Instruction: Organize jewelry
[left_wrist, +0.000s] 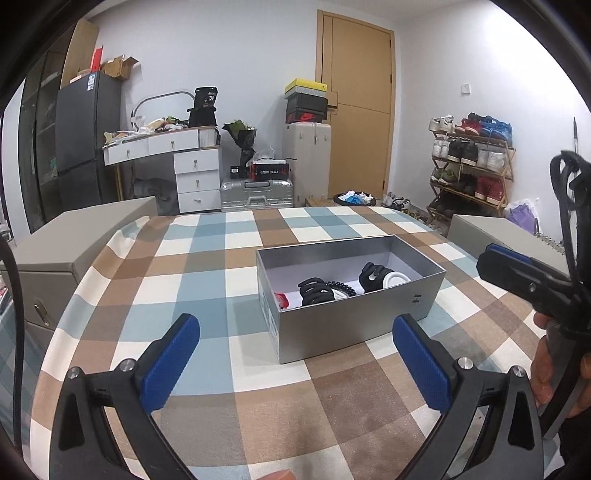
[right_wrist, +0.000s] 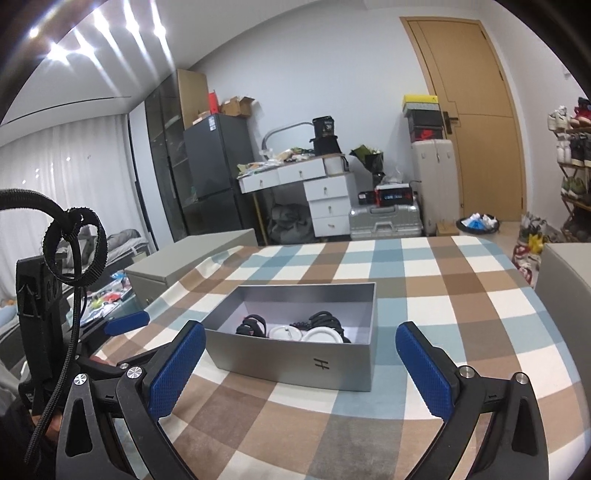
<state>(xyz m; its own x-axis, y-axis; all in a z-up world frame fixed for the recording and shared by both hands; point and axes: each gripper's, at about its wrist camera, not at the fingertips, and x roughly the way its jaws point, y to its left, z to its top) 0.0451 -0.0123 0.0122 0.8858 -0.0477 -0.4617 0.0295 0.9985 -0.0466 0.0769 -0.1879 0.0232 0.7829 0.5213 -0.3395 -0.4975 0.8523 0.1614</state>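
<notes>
An open grey box (left_wrist: 354, 325) stands on the checked tablecloth (left_wrist: 207, 280); it also shows in the right wrist view (right_wrist: 295, 363). Inside it lie black hair claws (left_wrist: 316, 291), a black beaded bracelet (left_wrist: 341, 286), white rings (left_wrist: 395, 277) and a red item (left_wrist: 281, 298); the right wrist view shows the claws (right_wrist: 253, 325) and white rings (right_wrist: 319, 335). My left gripper (left_wrist: 295, 354) is open and empty, in front of the box. My right gripper (right_wrist: 301, 365) is open and empty, straddling the box's near end from a little behind it. The right gripper shows in the left view (left_wrist: 517, 273).
Grey cabinets (left_wrist: 74, 251) flank the table on the left and on the right (left_wrist: 509, 232). Beyond the table are a white desk (left_wrist: 177, 155), suitcases (left_wrist: 258, 194), a shoe rack (left_wrist: 472, 166) and a door (left_wrist: 358, 110).
</notes>
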